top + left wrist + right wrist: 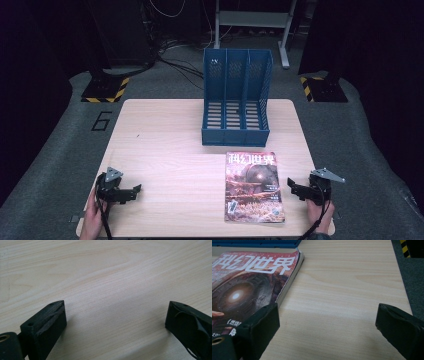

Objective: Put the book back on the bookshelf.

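A magazine (pixel 254 186) with a reddish cover and white characters lies flat on the wooden table (pixel 165 150), right of centre near the front edge. Behind it stands a blue three-slot file rack (pixel 236 97), slots open toward me. My right gripper (pixel 291 186) rests on the table just right of the magazine, jaws wide open and nothing between them; in the right gripper view the magazine (pixel 249 282) lies beside the left jaw. My left gripper (pixel 134 191) sits at the front left, open over bare wood (pixel 112 290).
The table's right edge (pixel 402 290) runs close to my right gripper, with grey floor beyond. Yellow-black striped stand bases (pixel 105 90) sit on the floor behind the table at both sides. Cables trail on the floor at the back.
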Motion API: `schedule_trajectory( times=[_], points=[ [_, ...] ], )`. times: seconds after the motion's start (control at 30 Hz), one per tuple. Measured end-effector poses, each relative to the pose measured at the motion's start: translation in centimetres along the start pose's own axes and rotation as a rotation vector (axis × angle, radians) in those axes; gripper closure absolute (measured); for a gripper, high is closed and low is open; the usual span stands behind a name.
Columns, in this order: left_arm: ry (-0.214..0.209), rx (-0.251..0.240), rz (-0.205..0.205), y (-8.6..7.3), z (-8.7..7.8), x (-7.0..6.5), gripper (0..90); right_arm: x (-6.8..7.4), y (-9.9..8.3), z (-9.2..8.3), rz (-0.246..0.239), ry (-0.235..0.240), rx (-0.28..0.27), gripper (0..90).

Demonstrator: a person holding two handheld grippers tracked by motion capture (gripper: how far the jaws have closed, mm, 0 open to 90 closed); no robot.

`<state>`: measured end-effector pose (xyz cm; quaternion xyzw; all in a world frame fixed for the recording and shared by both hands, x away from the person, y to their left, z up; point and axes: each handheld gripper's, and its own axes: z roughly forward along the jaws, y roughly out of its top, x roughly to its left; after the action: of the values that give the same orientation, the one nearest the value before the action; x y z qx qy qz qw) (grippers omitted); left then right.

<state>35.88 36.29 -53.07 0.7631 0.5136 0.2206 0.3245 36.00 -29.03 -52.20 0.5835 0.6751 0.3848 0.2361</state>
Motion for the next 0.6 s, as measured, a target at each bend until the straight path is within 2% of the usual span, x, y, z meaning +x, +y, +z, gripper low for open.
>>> schedule_trajectory(
  times=[0.03, 0.17, 0.23, 0.37, 0.47, 0.6],
  points=[
    [-0.001, -0.018, 0.003, -0.1, 0.1, -0.1, 3.3, 0.0, 0.0, 0.1, -0.008, 0.001, 0.004, 5.3],
    [-0.029, -0.003, 0.025, 0.0, 0.2, -0.3, 1.5, 0.4, 0.1, 0.3, -0.021, 0.008, 0.042, 5.9],
    [-0.030, -0.013, 0.029, 0.0, 0.2, -0.4, 1.4, 0.5, 0.1, 0.4, -0.030, 0.027, 0.057, 6.3],
    [-0.031, -0.012, 0.029, -0.1, 0.1, -0.5, 1.4, 0.8, 0.0, 0.3, -0.028, 0.105, 0.068, 11.2],
    [-0.036, -0.007, 0.037, -0.1, 0.1, -0.4, 1.5, 1.8, 0.1, 0.2, -0.039, 0.143, 0.091, 14.5],
    [-0.042, -0.004, 0.044, 0.0, 0.2, -0.4, 0.9, 3.9, 0.3, 0.3, -0.089, 0.173, 0.136, 21.3]
  ],
)
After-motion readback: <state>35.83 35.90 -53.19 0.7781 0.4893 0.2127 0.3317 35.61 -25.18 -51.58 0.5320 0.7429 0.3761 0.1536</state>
